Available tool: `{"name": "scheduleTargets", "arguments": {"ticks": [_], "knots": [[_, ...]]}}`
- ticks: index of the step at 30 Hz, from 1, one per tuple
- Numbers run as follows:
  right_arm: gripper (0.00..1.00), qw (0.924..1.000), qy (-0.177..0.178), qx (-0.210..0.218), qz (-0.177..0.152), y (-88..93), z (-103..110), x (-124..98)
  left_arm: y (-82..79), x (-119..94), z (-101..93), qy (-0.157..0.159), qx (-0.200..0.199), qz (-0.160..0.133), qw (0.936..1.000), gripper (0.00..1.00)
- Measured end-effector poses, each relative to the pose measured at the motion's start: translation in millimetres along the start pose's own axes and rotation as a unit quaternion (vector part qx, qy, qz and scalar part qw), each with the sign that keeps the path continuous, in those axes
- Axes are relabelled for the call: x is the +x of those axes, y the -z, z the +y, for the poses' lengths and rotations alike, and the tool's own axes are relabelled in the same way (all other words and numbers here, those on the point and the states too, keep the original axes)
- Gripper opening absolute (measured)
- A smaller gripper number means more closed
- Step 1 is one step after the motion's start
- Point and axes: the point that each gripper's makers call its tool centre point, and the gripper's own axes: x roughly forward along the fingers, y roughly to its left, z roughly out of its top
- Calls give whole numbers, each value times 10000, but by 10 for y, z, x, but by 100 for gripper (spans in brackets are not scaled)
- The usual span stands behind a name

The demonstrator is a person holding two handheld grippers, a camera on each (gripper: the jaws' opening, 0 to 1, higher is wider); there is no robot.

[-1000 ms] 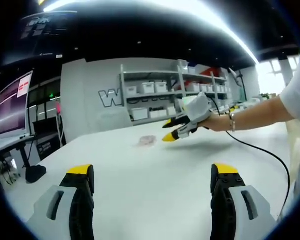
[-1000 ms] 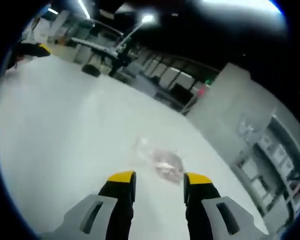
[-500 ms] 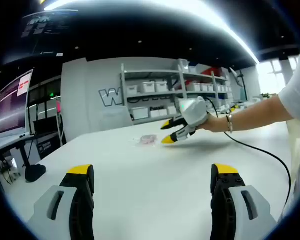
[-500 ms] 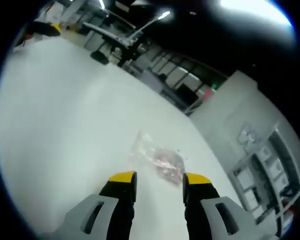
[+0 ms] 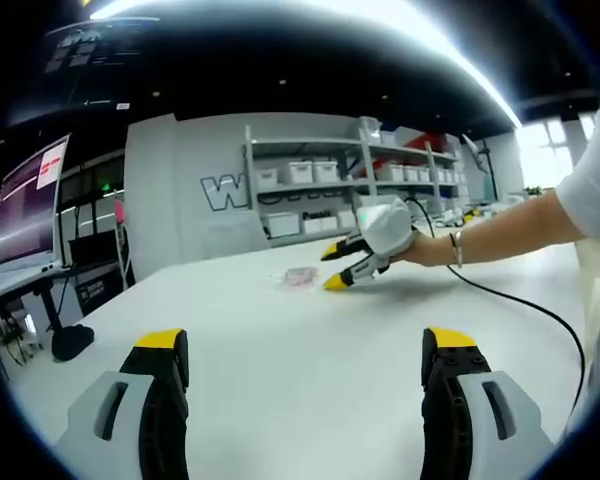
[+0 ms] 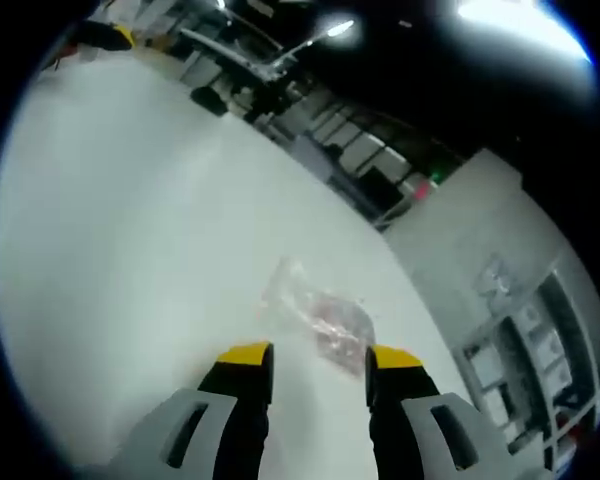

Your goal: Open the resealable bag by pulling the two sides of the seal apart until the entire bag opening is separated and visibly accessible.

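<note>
Left gripper (image 5: 305, 350) nearest, jaws spread wide over bare table (image 5: 300, 400), holding nothing; parked low and back, probably waiting until the bag is pinned or lifted. Further out, right gripper (image 5: 342, 268) reached in from the right on a person's outstretched arm (image 5: 500, 232), cable (image 5: 540, 310) trailing behind, yellow tips angled down toward the bag (image 5: 298, 278). Bag lying flat on the table just left of those tips, clear, with pinkish contents; seal not readable at this range. From the right gripper view, right gripper (image 6: 315, 358) parted a little, empty, tips just short of the bag (image 6: 318, 312), apparently lined up to take one edge. Bag not yet touched, opening not yet separated. Beyond the table, shelving (image 5: 340, 185) with white bins against the far wall, monitor (image 5: 25, 205) at far left.
</note>
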Motion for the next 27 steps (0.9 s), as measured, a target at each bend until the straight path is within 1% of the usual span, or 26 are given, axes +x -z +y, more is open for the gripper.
{"name": "scheduleTargets", "arguments": {"ticks": [3,10,17,24,27], "knots": [[34,9999,4,-142,-6,-11,5,13,4,6,7,-5,-11,-5,10000,96],[34,9995,45,-299,3,-10,5,27,22,5,15,-23,-20,2,10000,96],[33,9974,62,-722,-13,-66,42,58,27,-5,36,-50,-16,8,10000,96],[31,9967,34,-806,-44,-105,58,120,16,-29,68,-98,-8,-7,10000,96],[28,9964,-21,-847,-86,-118,64,156,25,-33,68,-99,-11,4,9999,96]]}}
